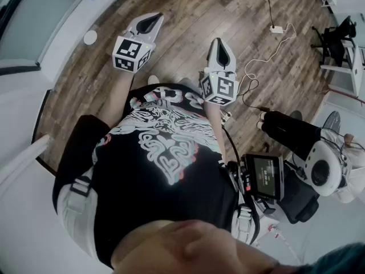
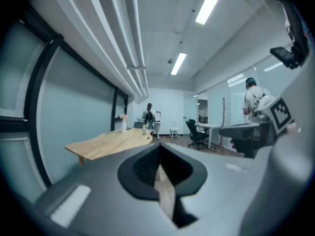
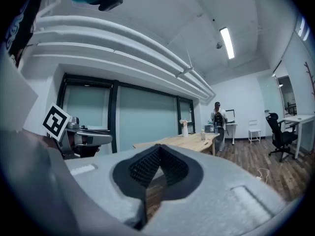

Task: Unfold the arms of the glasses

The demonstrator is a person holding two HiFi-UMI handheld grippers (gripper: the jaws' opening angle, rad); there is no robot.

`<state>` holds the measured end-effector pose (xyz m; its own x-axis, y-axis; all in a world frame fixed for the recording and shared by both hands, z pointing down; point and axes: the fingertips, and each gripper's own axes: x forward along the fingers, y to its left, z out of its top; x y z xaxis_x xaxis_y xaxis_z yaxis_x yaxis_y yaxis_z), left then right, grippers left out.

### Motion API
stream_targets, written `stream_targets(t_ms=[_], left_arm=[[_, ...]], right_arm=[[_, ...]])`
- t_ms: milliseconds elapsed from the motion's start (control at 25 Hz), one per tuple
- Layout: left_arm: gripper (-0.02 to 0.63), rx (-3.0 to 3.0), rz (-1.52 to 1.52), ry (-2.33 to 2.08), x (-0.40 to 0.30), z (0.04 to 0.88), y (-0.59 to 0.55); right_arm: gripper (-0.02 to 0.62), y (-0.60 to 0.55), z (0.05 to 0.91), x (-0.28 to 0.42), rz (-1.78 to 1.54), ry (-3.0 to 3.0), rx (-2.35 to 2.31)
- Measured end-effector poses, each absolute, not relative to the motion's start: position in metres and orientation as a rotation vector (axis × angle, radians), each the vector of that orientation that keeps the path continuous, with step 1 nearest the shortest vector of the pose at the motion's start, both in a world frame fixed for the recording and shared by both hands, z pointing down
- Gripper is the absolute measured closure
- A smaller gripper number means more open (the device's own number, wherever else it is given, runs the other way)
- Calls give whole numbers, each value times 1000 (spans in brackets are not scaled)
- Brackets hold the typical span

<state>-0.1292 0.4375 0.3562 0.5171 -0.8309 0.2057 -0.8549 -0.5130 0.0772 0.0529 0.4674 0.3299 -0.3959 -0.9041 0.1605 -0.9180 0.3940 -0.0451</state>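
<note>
No glasses show in any view. In the head view my left gripper (image 1: 156, 17) is held out in front of the person's chest, with its marker cube toward the body. My right gripper (image 1: 219, 41) is beside it to the right, pointing the same way over the wooden floor. In the left gripper view the left gripper (image 2: 159, 147) has its jaws meeting at the tips, with nothing between them. The right gripper (image 3: 158, 147) in its own view stands the same way, tips together and empty.
A light wooden table (image 2: 110, 141) (image 3: 183, 141) stands ahead by the glass wall, bearing a vase (image 3: 184, 129) and a bottle. A person (image 2: 149, 115) stands beyond it. An office chair (image 3: 280, 136) is at the right. A white cable and power strip (image 1: 277, 29) lie on the floor.
</note>
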Motion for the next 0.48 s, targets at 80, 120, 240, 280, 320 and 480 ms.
stream_targets(t_ms=[80, 120, 240, 280, 320, 480], left_arm=[[617, 2609, 234, -1433, -128, 356, 436], [617, 2619, 239, -1425, -127, 356, 436], [617, 2629, 241, -1415, -122, 359, 434], [617, 2629, 241, -1414, -121, 360, 434], [617, 2629, 241, -1414, -120, 361, 434], [617, 2632, 238, -1395, -115, 363, 434]], right_arm=[[597, 468, 332, 54, 193, -2524, 1665], [597, 468, 333, 54, 192, -2523, 1667], [597, 465, 336, 56, 195, -2519, 1672], [597, 464, 337, 57, 199, -2516, 1675], [597, 464, 338, 58, 202, -2513, 1678], [597, 460, 339, 62, 206, -2499, 1693]])
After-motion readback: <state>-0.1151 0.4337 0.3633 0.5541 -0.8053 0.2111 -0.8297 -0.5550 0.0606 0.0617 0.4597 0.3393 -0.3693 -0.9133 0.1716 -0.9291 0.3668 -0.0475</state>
